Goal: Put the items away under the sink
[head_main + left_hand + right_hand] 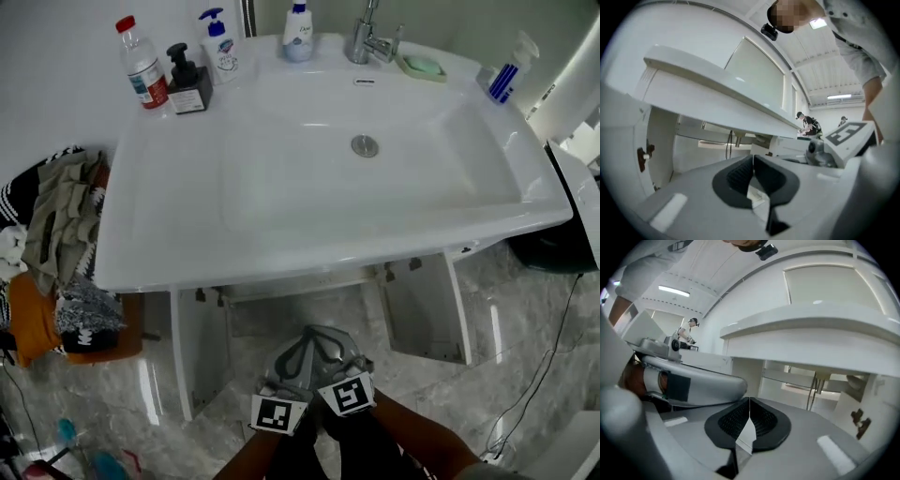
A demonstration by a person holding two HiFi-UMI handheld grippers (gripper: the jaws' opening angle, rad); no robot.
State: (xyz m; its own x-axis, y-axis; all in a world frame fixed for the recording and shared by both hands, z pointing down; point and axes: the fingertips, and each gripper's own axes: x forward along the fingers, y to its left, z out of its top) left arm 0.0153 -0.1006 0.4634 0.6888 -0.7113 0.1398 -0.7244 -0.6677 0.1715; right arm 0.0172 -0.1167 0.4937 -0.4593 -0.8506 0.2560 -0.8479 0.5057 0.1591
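On the white sink (281, 234) stand a red-capped water bottle (142, 64), a black pump bottle (187, 82), a blue-and-white pump bottle (221, 47), a white bottle (298, 33) and a blue-and-white bottle (506, 75). A green soap (422, 66) lies in its dish by the faucet (370, 42). Below the sink, my left gripper (295, 361) (751, 161) and right gripper (333, 354) (749, 404) are held side by side, touching, in front of the open cabinet. Both are shut with nothing between the pads.
The two cabinet doors, left (194, 356) and right (427, 309), stand open. A drain pipe (813, 390) hangs inside. A pile of laundry (56, 244) lies at the left. A black bin (553, 248) and a cable (553, 356) are at the right on the marble floor.
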